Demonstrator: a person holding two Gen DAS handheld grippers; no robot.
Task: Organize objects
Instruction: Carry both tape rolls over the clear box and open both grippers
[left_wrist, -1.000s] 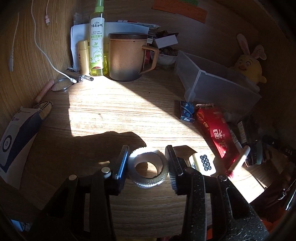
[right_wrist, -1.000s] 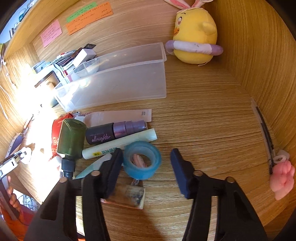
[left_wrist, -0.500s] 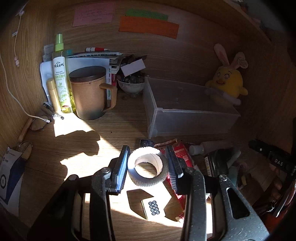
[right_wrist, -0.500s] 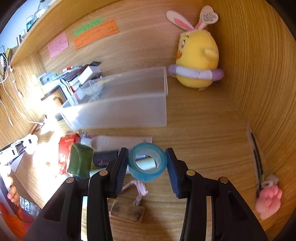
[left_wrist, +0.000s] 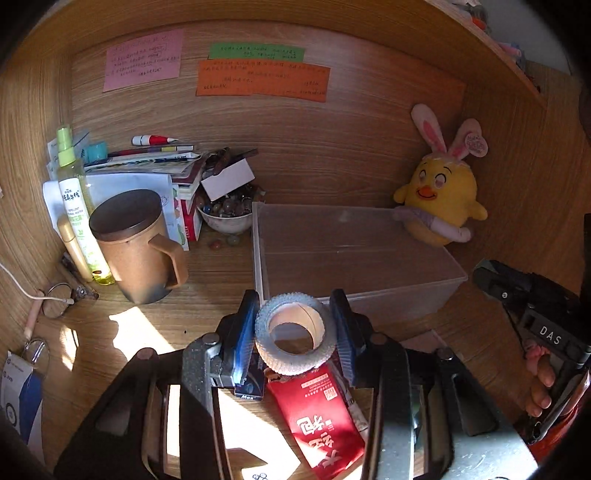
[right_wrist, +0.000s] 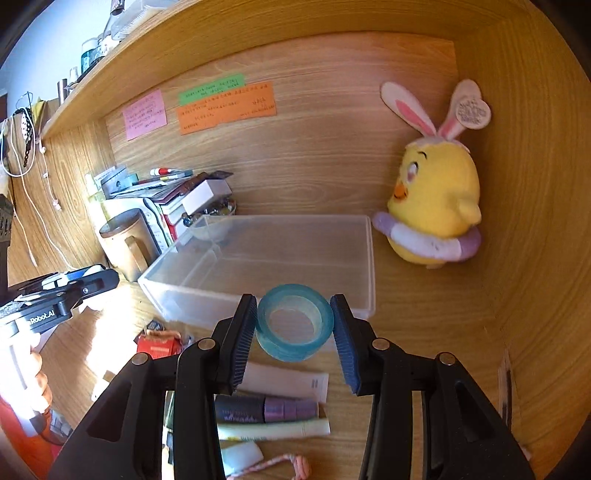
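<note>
Left wrist view: left claw (left_wrist: 295, 334) pinching a white tape roll (left_wrist: 294, 338) by its sides, held above the bench (left_wrist: 207, 280) just short of the clear plastic bin's (left_wrist: 354, 295) near wall, with a red packet (left_wrist: 321, 410) lying below and a brown lidded mug (left_wrist: 138, 251) to the left. Right wrist view: right claw (right_wrist: 294, 326) pinching a blue tape roll (right_wrist: 294, 326) before the same clear plastic bin (right_wrist: 184, 291), cosmetic tubes (right_wrist: 273, 410) beneath, yellow chick plush (right_wrist: 432, 206) at right. Risk, judged: both rolls head for one bin, so the claws may collide, or a roll released early may strike the rim and drop onto the clutter.
</note>
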